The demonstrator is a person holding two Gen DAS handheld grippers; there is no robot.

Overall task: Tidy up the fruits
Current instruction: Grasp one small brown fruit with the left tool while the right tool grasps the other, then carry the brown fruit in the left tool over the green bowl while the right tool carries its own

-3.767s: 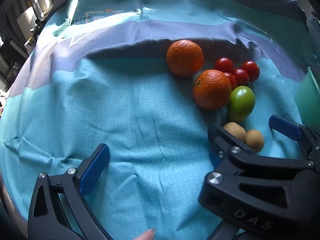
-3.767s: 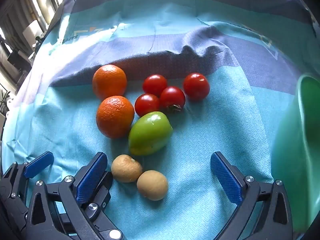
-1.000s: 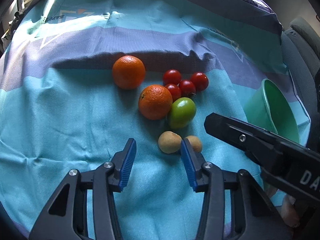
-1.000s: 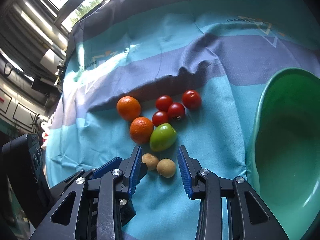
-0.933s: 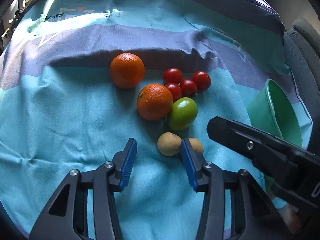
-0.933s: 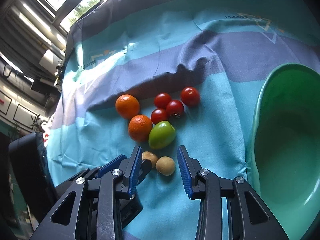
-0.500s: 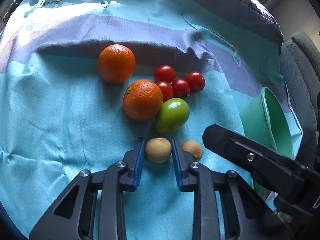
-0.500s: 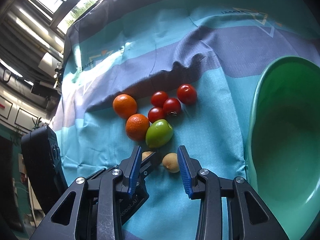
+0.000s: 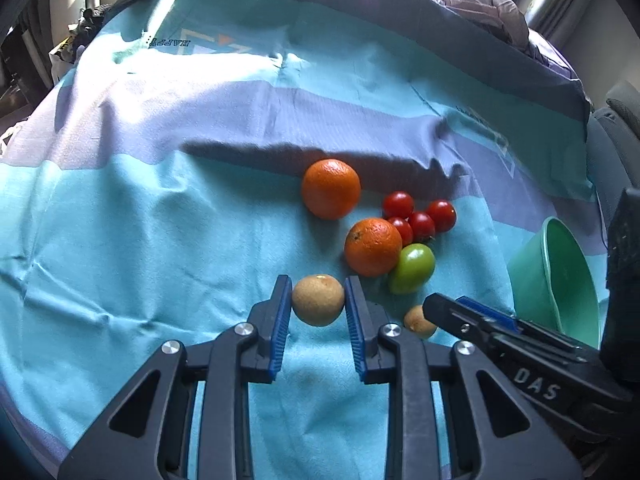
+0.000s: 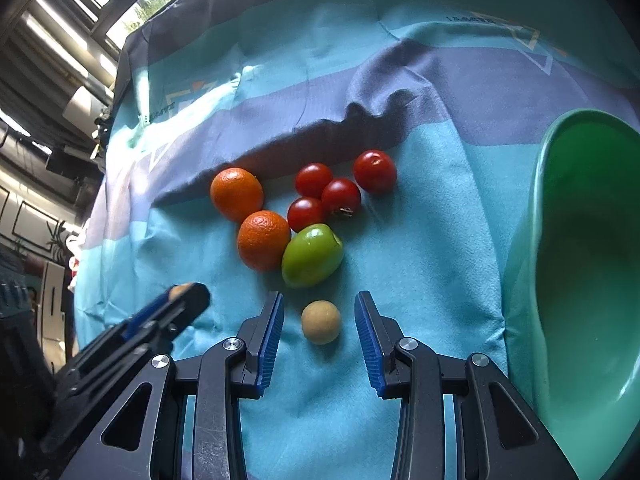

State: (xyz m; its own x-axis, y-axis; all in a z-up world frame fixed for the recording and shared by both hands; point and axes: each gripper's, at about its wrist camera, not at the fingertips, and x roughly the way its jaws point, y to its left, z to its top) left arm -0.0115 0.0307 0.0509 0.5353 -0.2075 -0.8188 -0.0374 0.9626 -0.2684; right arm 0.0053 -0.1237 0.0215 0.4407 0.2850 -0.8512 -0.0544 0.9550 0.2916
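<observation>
My left gripper (image 9: 318,300) is shut on a small round brown fruit (image 9: 318,300), held just above the cloth. In the right wrist view the left gripper (image 10: 180,300) shows at the left with a sliver of that fruit. A second brown fruit (image 10: 321,322) lies on the cloth between the fingers of my right gripper (image 10: 319,308), which is open, with gaps on both sides of the fruit. Beyond it lie a green tomato (image 10: 312,255), two oranges (image 10: 264,246) and several cherry tomatoes (image 10: 340,196). A green bowl (image 10: 536,208) stands at the right.
A teal and purple striped cloth (image 9: 160,220) covers the surface, with a raised fold behind the fruit. The right gripper's body (image 9: 520,356) crosses the lower right of the left wrist view, in front of the bowl (image 9: 532,280). Chairs and window frames ring the edges.
The left gripper closed on the nearer brown fruit, then carried it up and to the left, away from the other one. The right gripper stayed over the second brown fruit, jaws unchanged.
</observation>
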